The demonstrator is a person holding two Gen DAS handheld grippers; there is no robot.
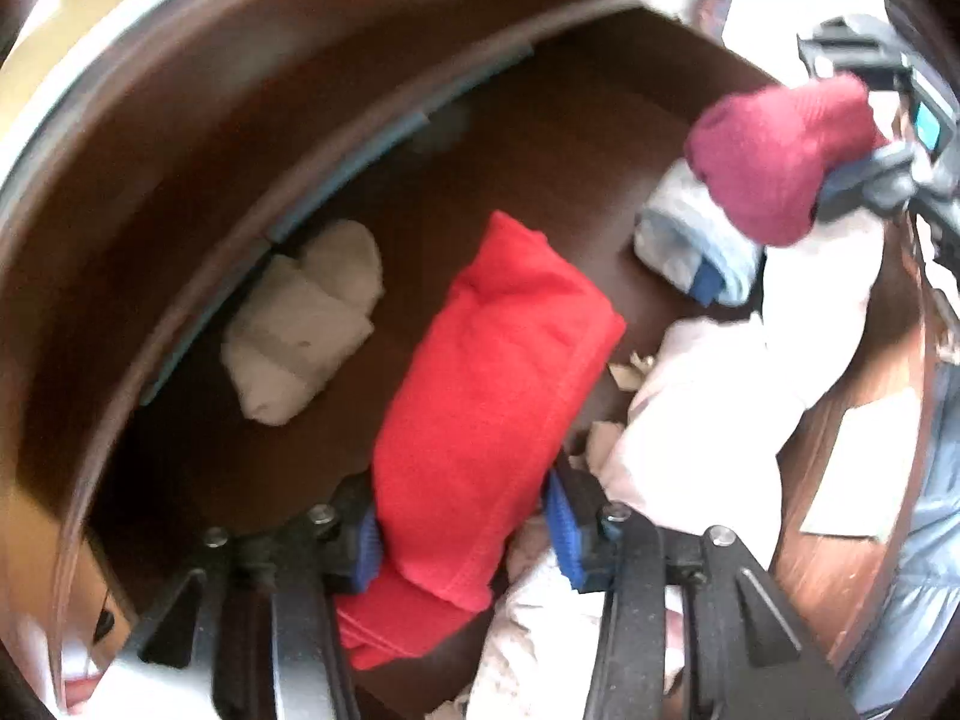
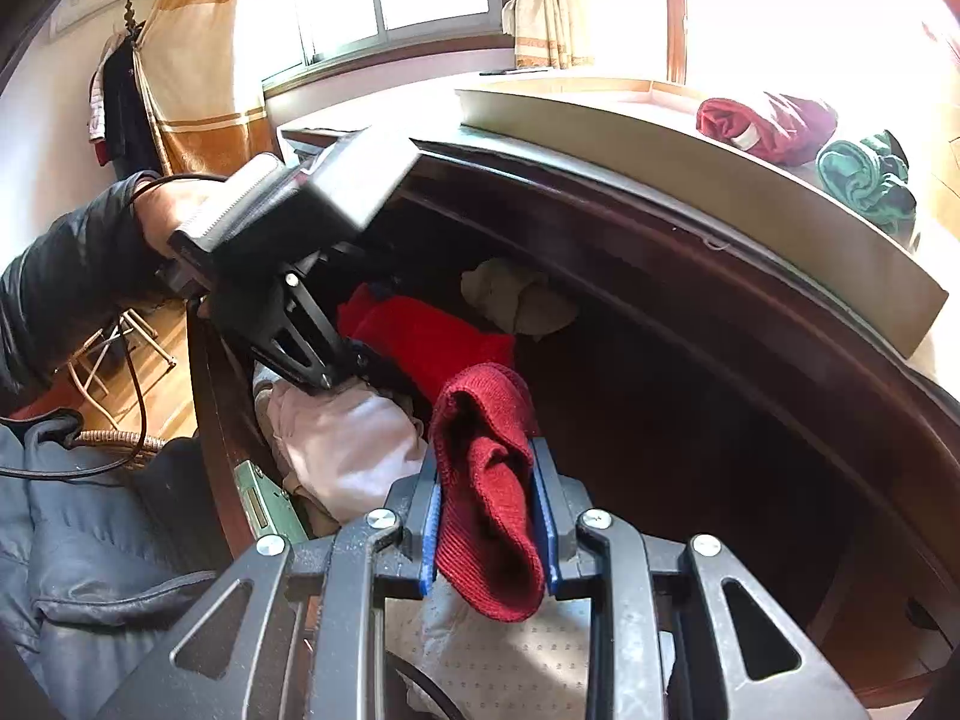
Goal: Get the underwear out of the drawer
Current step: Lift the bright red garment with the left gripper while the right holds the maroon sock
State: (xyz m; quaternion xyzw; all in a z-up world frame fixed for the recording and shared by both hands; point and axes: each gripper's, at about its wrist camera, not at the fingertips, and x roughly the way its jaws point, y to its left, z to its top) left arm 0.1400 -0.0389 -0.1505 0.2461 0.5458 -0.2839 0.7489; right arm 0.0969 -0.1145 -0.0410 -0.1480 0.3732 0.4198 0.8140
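The dark wooden drawer (image 1: 540, 138) stands open with folded clothes in it. A bright red folded garment (image 1: 480, 384) lies in its middle, and my left gripper (image 1: 465, 540) points steeply down, shut on its near end with a blue pad against each side. In the right wrist view the same red garment (image 2: 420, 336) shows beside the left gripper's black fingers (image 2: 300, 348). My right gripper (image 2: 486, 528) is shut on a dark red knit piece (image 2: 486, 498) held above the drawer. That piece (image 1: 780, 150) also hangs at the upper right of the left wrist view.
A white-grey bundle (image 1: 306, 324) lies by the drawer's back wall, with a light blue roll (image 1: 690, 240) and pale pink cloth (image 1: 720, 408) to the right. On the dresser top sit a dark red garment (image 2: 768, 120) and a green one (image 2: 870, 186). A person's dark sleeve (image 2: 60, 288) is on the left.
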